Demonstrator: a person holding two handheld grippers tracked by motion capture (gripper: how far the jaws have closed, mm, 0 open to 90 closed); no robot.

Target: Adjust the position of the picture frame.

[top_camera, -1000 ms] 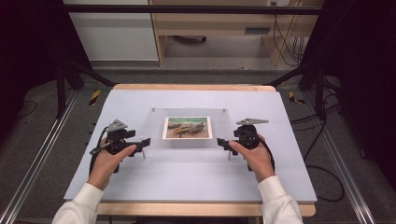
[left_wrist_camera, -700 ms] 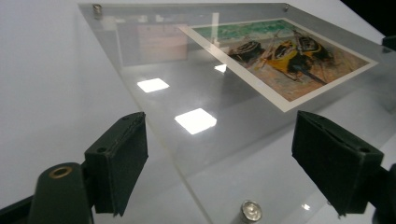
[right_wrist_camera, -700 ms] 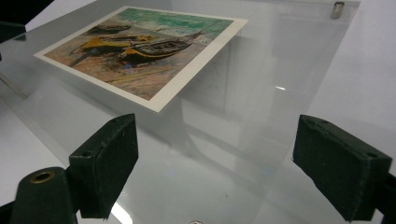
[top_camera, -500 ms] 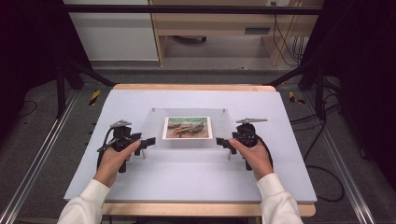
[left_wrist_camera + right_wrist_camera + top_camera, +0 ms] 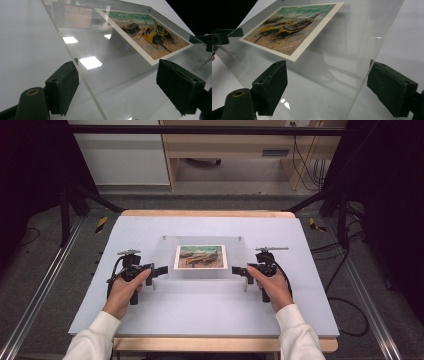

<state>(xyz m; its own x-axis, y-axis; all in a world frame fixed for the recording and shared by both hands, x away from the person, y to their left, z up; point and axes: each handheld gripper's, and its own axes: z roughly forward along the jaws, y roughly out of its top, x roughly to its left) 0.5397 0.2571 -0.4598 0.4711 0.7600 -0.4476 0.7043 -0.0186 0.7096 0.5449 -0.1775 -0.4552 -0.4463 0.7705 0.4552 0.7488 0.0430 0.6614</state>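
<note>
A clear acrylic plate (image 5: 205, 274) lies on the white table (image 5: 200, 312), with a printed picture of beached boats (image 5: 200, 256) under its middle. My left gripper (image 5: 161, 270) is at the plate's near-left corner, open, and the plate's edge (image 5: 82, 82) runs between its pads without touching them. At the near-right corner, my right gripper (image 5: 238, 271) is also open. Its jaws have just been closing a little around the plate's edge (image 5: 367, 72), still with a gap. The picture (image 5: 150, 35) lies beyond the left jaws, and the picture (image 5: 292, 27) beyond the right ones.
The table's wooden front edge (image 5: 220, 344) is near the person's sleeves. Metal rails (image 5: 40, 290) run along both sides on the floor. Cables (image 5: 345, 310) lie at the right. A wooden bench (image 5: 230, 150) stands behind the table.
My left hand has shifted slightly right, bringing its jaws up to the plate's corner. The right hand has hardly moved. The plate and picture stay where they were.
</note>
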